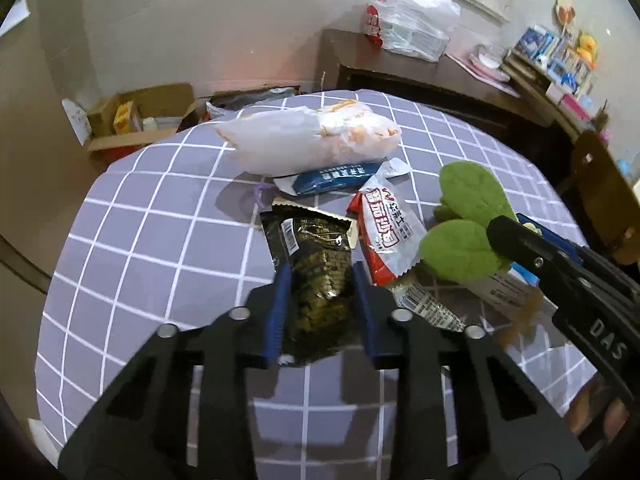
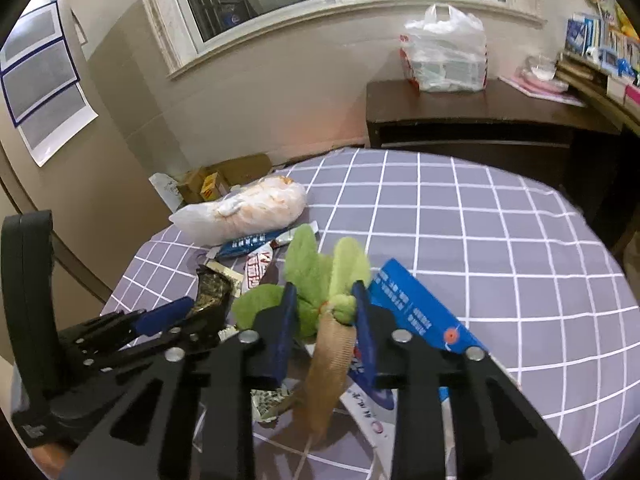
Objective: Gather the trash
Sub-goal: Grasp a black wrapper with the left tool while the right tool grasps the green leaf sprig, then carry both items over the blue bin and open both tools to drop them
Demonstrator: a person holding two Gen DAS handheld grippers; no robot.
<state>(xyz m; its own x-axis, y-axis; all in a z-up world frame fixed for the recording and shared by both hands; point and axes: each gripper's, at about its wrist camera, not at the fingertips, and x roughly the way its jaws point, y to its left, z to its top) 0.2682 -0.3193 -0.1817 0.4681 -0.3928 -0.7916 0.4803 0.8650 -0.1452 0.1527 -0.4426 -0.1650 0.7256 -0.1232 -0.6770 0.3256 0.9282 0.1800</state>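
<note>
We see 2 grippers on the checked tablecloth (image 1: pixel 132 248). Left gripper (image 1: pixel 322 280) pinches a black snack wrapper (image 1: pixel 316 264) near the table's near edge. Right gripper (image 2: pixel 324 300) is clamped on a plush carrot (image 2: pixel 332 344), just right of the wrapper, over a blue box (image 2: pixel 416 308). Red wrapper (image 1: pixel 384 236) lies between.

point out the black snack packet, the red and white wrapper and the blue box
black snack packet (image 1: pixel 316 264), left wrist view, middle of its crinkled front
red and white wrapper (image 1: pixel 382 236), left wrist view, printed face
blue box (image 2: pixel 416 308), right wrist view, blue top panel
</note>
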